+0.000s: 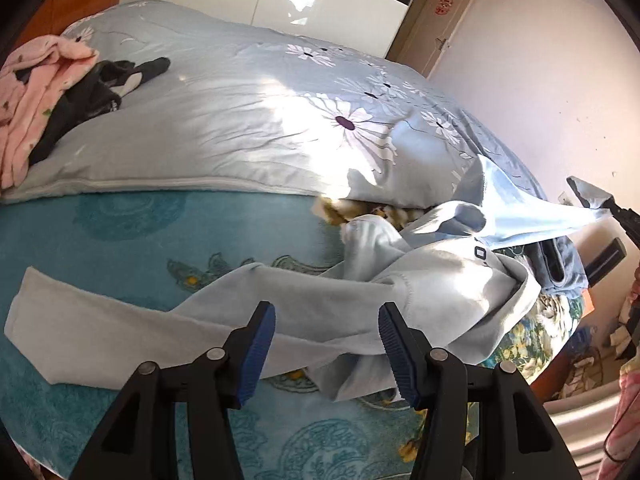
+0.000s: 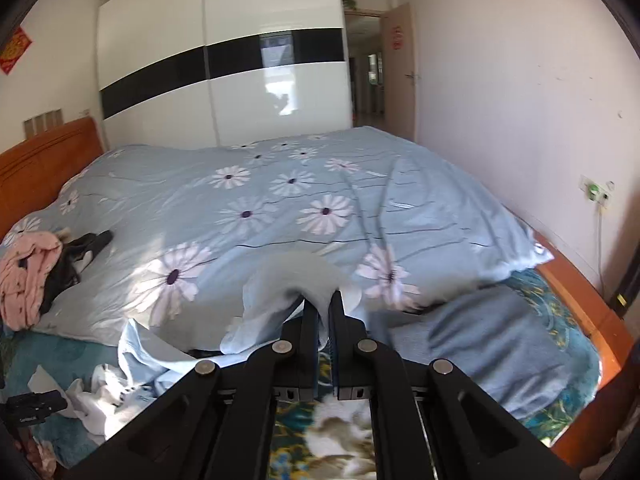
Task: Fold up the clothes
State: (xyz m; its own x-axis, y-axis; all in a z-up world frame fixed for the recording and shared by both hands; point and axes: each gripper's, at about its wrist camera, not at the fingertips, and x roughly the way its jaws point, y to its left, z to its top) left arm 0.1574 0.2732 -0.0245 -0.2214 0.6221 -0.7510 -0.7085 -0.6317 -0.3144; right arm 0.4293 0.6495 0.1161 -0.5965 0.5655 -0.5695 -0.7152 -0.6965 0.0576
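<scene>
Left gripper [image 1: 327, 344] spread wide, blue pads [image 1: 258, 354] apart and touching nothing, hovering just above a pale blue garment [image 1: 432, 280] lying rumpled on the teal blanket [image 1: 120, 236]. One long sleeve [image 1: 100, 328] of it stretched flat toward the left, cuff edge square and free on the blanket; body bunched at right near the mattress edge. Right gripper [image 2: 323, 300] clamped tight on a fold of light blue cloth [image 2: 280, 280], fabric bulging over the fingertips and draping down to the left; from the left wrist view, the same gripper [image 1: 612, 210] at far right with the cloth [image 1: 532, 212] pulled taut into a raised point. Whether that cloth is part of the pale garment or a separate piece: unclear. Behind, a floral duvet [image 1: 240, 120] heaped across most of the bed, its hem running along the blanket and leaving a strip of open teal in front. Pink clothing [image 1: 36, 96] and dark clothing [image 1: 92, 96] piled at the far left on the duvet, well apart from both grippers. Folded blue-grey fabric [image 2: 492, 344] on the right side of the bed, near the orange wooden bed frame [image 2: 592, 320]. White wardrobe [image 2: 224, 80] beyond, wall [image 2: 520, 100] close along the right.
</scene>
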